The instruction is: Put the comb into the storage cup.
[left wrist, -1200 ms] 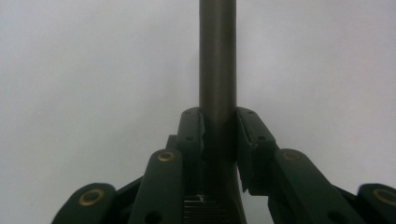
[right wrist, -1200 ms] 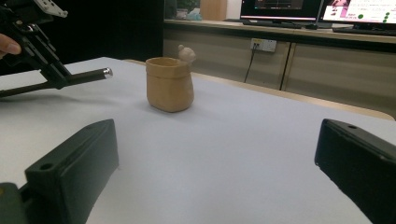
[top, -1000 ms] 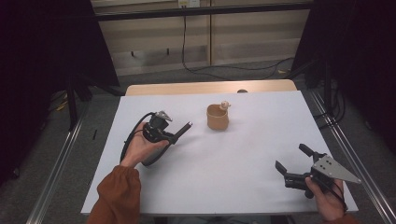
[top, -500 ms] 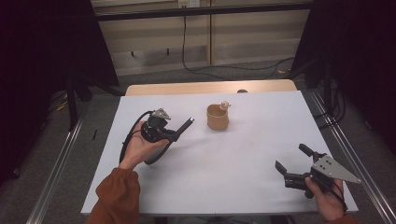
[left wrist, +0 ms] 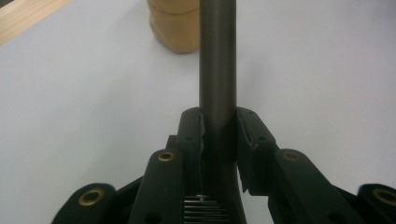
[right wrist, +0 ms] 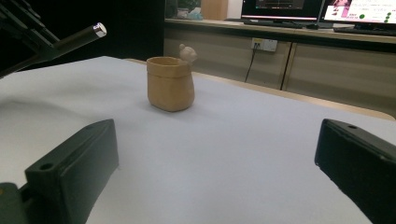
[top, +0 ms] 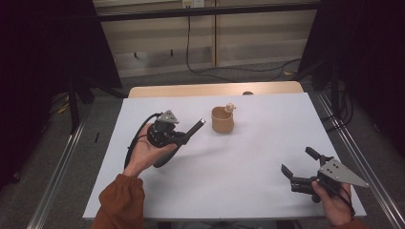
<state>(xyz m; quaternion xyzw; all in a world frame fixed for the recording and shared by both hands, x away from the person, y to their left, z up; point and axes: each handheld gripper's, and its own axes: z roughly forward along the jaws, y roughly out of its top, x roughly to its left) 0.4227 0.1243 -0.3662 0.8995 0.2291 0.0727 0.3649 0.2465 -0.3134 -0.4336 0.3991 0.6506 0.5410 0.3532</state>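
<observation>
Left gripper (top: 184, 137): jaws narrow, clamped on a dark rod (left wrist: 217, 56), held above the table (top: 248, 200) left of centre. Rod: long axis runs out from the jaws, tip aimed toward the tan pot (top: 222, 119), near but apart. Right gripper (top: 300, 165): jaws wide, empty, near the front right corner. Bare tabletop lies between the grippers.

light: bright table (top: 248, 191), dark surround | shadows: soft | blur: near foreground
</observation>
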